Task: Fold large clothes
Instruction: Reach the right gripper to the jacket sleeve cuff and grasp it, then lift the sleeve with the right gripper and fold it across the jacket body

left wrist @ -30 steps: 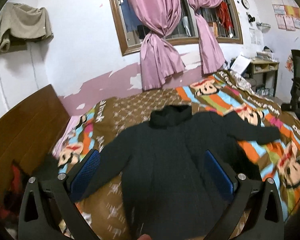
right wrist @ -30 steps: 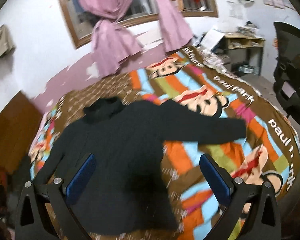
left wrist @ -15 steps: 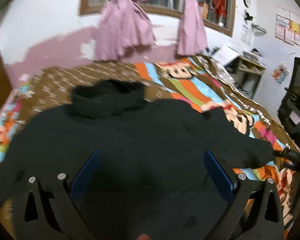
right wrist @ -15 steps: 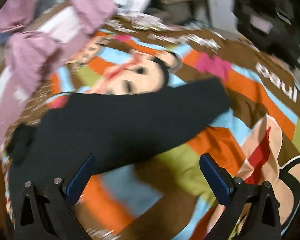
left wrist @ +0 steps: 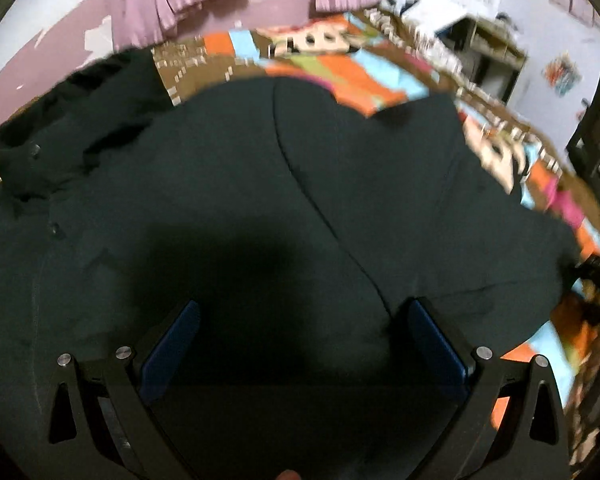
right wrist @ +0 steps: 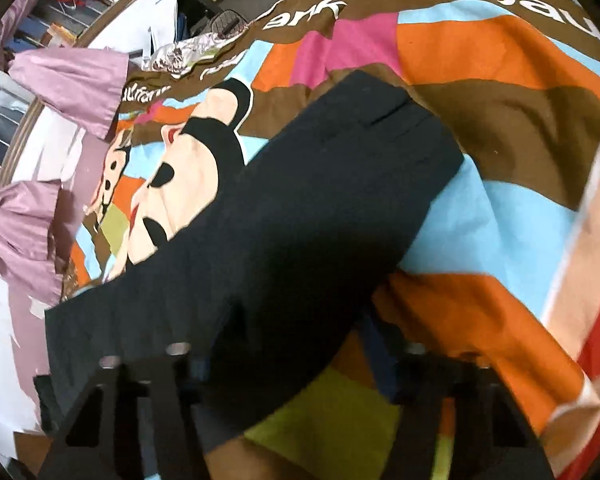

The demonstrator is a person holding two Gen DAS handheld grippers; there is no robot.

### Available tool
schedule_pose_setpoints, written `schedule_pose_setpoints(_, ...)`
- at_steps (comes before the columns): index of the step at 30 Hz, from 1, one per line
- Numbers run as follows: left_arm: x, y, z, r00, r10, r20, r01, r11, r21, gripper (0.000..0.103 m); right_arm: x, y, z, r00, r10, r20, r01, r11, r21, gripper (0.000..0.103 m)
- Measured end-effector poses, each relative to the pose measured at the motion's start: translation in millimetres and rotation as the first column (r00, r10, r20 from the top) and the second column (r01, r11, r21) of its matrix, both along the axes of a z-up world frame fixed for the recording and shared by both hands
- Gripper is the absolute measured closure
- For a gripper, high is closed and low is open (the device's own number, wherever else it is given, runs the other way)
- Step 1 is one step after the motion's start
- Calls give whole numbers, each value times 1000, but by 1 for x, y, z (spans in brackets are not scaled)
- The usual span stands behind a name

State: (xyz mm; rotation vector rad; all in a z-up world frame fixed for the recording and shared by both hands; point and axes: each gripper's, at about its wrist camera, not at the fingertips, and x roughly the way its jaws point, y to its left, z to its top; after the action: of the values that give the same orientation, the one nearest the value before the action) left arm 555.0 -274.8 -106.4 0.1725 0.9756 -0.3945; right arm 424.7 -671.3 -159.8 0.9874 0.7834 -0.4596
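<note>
Black coat (left wrist: 228, 184) lies spread on the bed (right wrist: 500, 220) for folding; left tool (left wrist: 300, 340) gapes above it, right tool (right wrist: 288, 364) has just been closing around its sleeve (right wrist: 300, 216).

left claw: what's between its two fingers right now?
Only the dark coat. In the left wrist view the left claw stands wide open over the coat's body, its blue pads clear of the cloth.

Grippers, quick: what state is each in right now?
Left gripper: open over the black coat, holding nothing.
Right gripper: jaws have just been closing around the coat sleeve; grip cannot be told.
</note>
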Motion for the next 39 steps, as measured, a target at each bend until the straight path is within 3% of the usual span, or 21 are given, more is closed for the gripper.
schedule_pose_setpoints(4, 3, 3, -5, 999, 4, -38, -4, 1000, -6, 1, 3, 1, 15, 1000, 4, 22, -3, 999, -44, 90)
schedule_pose_setpoints(8, 0, 22, 9, 997, 42, -69, -47, 997, -62, 2, 5, 15, 72, 997, 52, 51, -41, 980, -194, 94)
schedule_pose_setpoints(11, -7, 53, 34, 993, 86, -82, -95, 989, -112, 2, 6, 38, 131, 989, 131, 74, -96, 928, -359, 94)
schedule_pose_setpoints(16, -27, 106, 90, 987, 144, -69, -153, 978, -140, 2, 4, 110, 223, 947, 310, 81, -185, 736, -651, 94)
schedule_pose_setpoints(21, -49, 170, 141, 981, 183, -67, -191, 969, -158, 2, 4, 218, 280, 860, 510, 5, -276, 473, -836, 94)
schedule_pose_setpoints(25, -65, 231, 170, 967, 246, -70, -256, 944, -209, 2, 4, 310, 288, 765, 638, -92, -348, 289, -892, 94)
schedule_pose_setpoints(26, -68, 245, 174, 961, 265, -78, -276, 935, -222, 2, 3, 339, 286, 731, 671, -124, -362, 228, -904, 94)
schedule_pose_setpoints(29, -83, 292, 181, 946, 310, -96, -325, 904, -278, 2, 3, 399, 267, 646, 735, -205, -410, 108, -906, 94)
schedule_pose_setpoints(32, -94, 332, 179, 933, 338, -126, -361, 871, -332, 2, 0, 455, 234, 540, 784, -308, -472, -21, -881, 94)
schedule_pose_setpoints(35, -104, 364, 171, 923, 351, -160, -385, 834, -396, 2, -5, 503, 189, 411, 819, -400, -546, -130, -828, 94)
schedule_pose_setpoints(39, -113, 387, 151, 932, 318, -174, -362, 822, -439, 2, -11, 547, 128, 269, 834, -481, -618, -233, -750, 92)
